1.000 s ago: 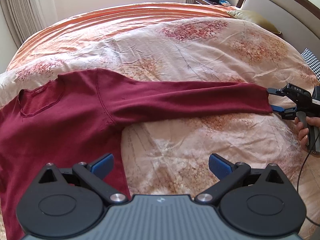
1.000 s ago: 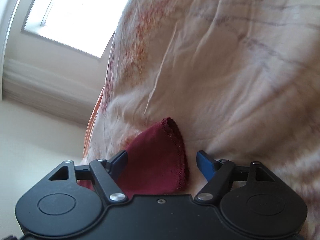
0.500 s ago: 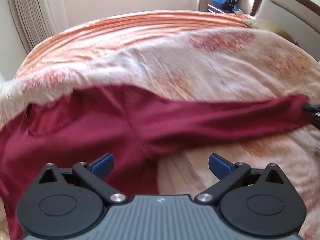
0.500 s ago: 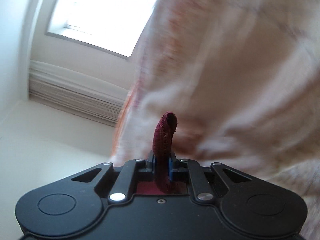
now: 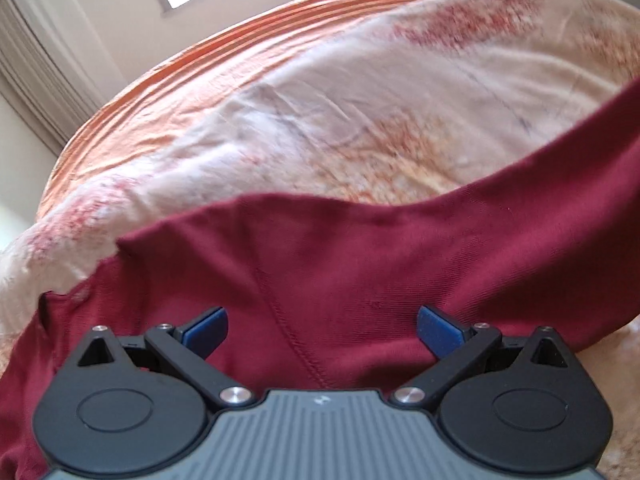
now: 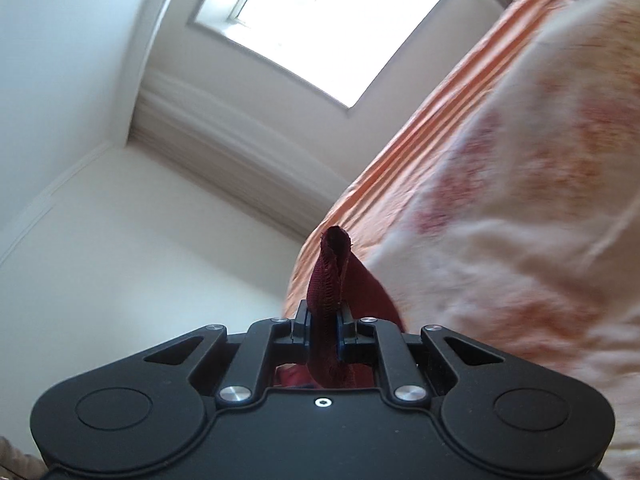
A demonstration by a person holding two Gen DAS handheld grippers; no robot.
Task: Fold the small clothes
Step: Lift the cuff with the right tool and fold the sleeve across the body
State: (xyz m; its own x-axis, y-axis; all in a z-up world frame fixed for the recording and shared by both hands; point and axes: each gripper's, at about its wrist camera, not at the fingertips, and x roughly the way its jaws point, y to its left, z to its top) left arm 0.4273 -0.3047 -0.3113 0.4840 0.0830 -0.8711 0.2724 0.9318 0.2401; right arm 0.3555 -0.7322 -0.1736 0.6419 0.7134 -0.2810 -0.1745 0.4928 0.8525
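Observation:
A dark red long-sleeved top (image 5: pixel 320 264) lies on the floral bedspread (image 5: pixel 360 112). In the left wrist view its sleeve (image 5: pixel 560 208) rises up and to the right, lifted off the bed. My left gripper (image 5: pixel 322 326) is open, low over the shoulder seam, with the cloth between its blue pads (image 5: pixel 206 326). My right gripper (image 6: pixel 322 330) is shut on the sleeve cuff (image 6: pixel 330 276), which stands up pinched between the jaws, raised above the bed.
The orange sheet (image 5: pixel 248 36) covers the far side of the bed. A window (image 6: pixel 320 24) and curtains (image 5: pixel 36 80) are beyond it. The bedspread (image 6: pixel 540 200) fills the right of the right wrist view.
My right gripper shut on the cuff and lifted the sleeve up and toward the body. My left gripper moved forward and down to the shoulder, still open.

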